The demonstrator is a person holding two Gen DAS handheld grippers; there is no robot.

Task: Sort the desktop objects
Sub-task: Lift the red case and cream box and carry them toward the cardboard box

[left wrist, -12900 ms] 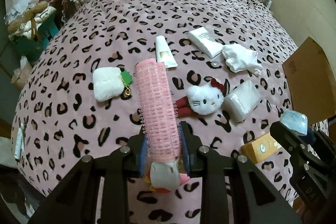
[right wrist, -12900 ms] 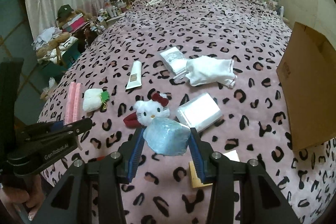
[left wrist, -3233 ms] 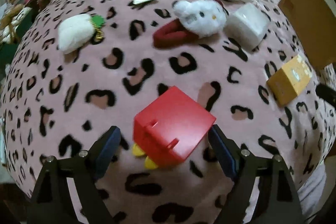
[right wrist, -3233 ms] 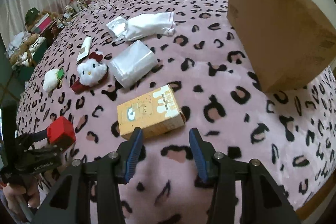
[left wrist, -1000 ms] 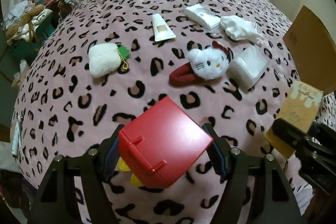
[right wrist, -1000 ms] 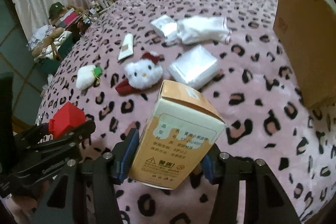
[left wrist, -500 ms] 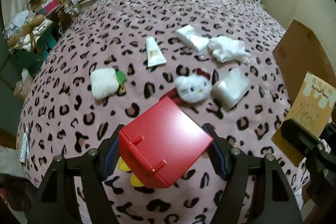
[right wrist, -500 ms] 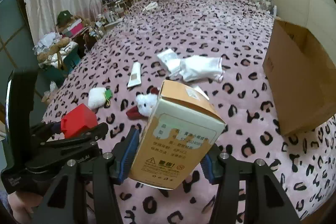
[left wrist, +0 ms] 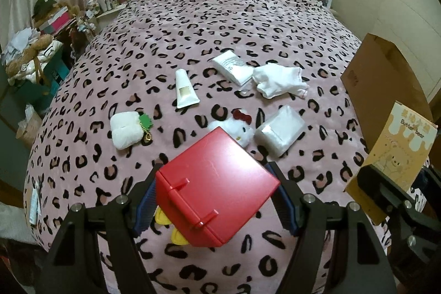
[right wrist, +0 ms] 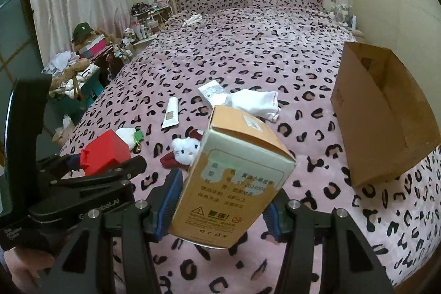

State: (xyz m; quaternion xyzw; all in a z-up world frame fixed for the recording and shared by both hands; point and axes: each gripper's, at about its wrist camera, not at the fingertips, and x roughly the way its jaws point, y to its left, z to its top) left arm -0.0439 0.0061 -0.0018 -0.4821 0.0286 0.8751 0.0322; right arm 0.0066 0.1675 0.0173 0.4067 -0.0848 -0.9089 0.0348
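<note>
Two grips: each gripper carries one box above the bed [left wrist: 248, 26].
Left gripper [left wrist: 215, 200]: jaws pinch the red box [left wrist: 217, 189] by two opposite sides.
Red box place: between the pads, tilted, one corner pointing forward beyond the fingertips.
Red box look: glossy plastic, seam with two small tabs, yellow bits under it.
Right gripper [right wrist: 220, 200]: jaws clamp the orange carton [right wrist: 234, 175].
Orange carton place: between the pads, standing up past them.
Orange carton look: cream drip pattern, printed text, warning triangle.
</note>
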